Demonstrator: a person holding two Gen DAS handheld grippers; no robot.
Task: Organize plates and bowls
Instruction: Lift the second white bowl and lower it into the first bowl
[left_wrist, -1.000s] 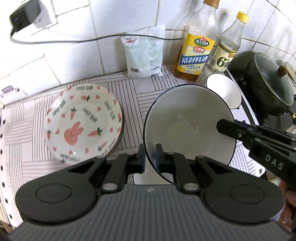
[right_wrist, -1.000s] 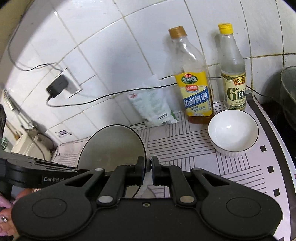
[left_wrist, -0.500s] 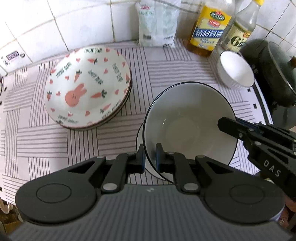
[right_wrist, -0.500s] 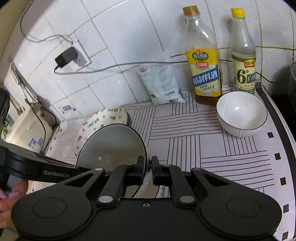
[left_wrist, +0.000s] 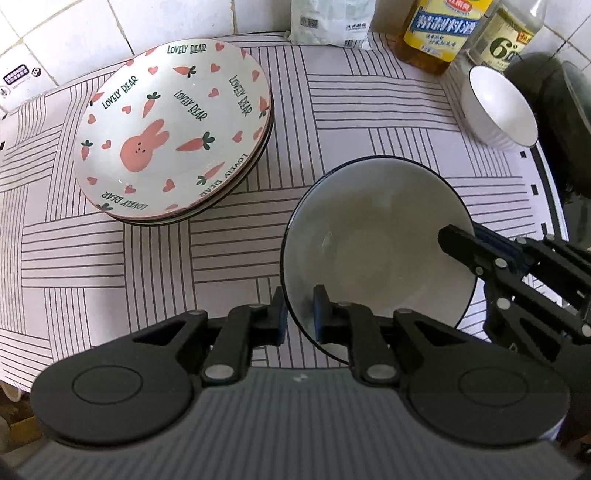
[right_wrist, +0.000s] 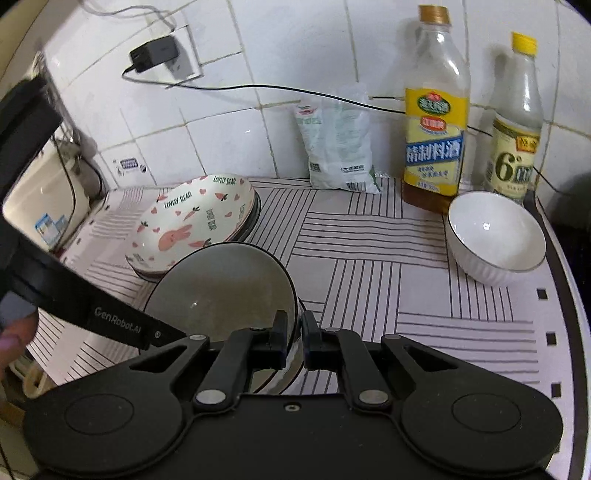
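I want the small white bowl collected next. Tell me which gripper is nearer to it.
Right. The right gripper sits at the grey bowl's rim facing the small white bowl; the left gripper sits at the other side, farther away.

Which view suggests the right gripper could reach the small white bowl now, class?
Probably neither: the right gripper is shut on the grey plate's rim. The path to the white bowl looks open, but its jaws are occupied.

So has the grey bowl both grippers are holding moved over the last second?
Yes. The grey bowl, earlier covering the rabbit plate stack in the right wrist view, now sits lower and nearer, clear of it, with the tiled wall farther off.
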